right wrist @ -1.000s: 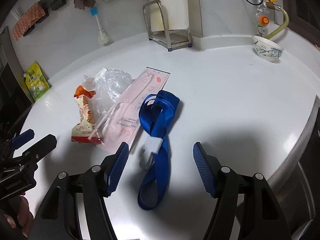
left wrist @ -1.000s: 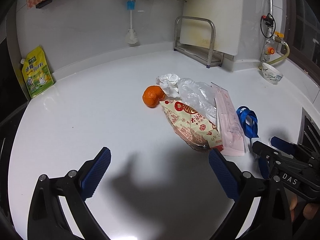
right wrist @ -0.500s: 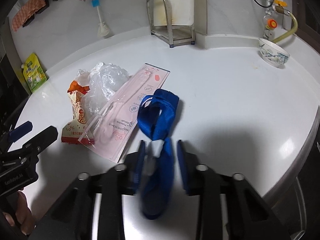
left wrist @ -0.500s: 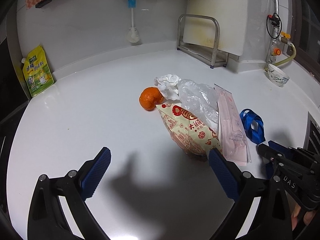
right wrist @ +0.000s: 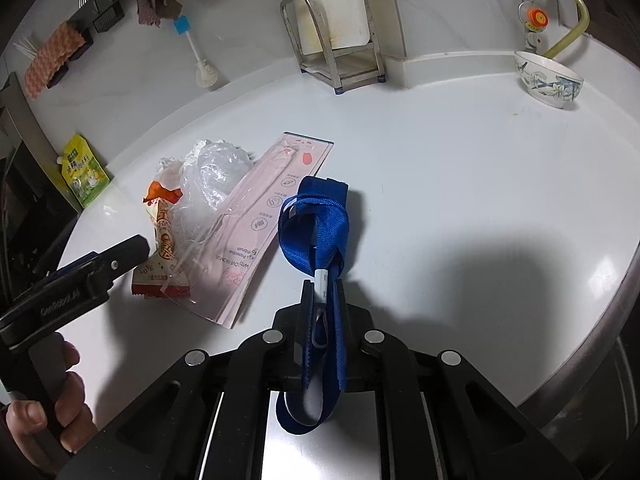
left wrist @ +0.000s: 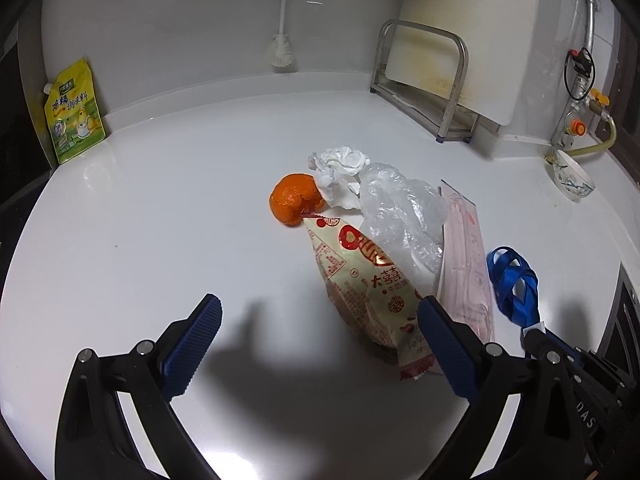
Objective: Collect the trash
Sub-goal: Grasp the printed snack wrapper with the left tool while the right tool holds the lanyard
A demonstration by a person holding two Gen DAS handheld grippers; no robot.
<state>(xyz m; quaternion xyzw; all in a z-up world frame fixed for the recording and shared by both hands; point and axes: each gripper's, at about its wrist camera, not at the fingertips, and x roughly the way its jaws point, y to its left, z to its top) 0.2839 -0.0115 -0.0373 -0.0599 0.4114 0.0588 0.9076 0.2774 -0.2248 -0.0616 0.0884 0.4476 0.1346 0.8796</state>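
Trash lies in a pile on the white counter [left wrist: 160, 208]: a mandarin [left wrist: 294, 204], a crumpled tissue [left wrist: 340, 164], a clear plastic bag [left wrist: 400, 212], a printed snack wrapper [left wrist: 360, 276] and a flat pink package [left wrist: 464, 256]. A blue strap [right wrist: 316, 220] lies to the right of the pink package. My right gripper [right wrist: 323, 292] is closing, and its pads press on the strap's near end by the white tag. My left gripper [left wrist: 318, 312] is open above the counter, its right finger [left wrist: 440, 336] over the wrapper's near end, holding nothing.
A yellow-green pouch [left wrist: 74, 110] leans on the back wall at left, and a brush [left wrist: 282, 48] hangs at the middle. A metal rack [left wrist: 424, 80] holds a cutting board. A patterned bowl [right wrist: 548, 80] sits at the far right. The counter edge [right wrist: 600, 300] curves close on the right.
The right jaws went from wide open around the strap to pressed on it. The left gripper drifted a little closer to the wrapper, still open.
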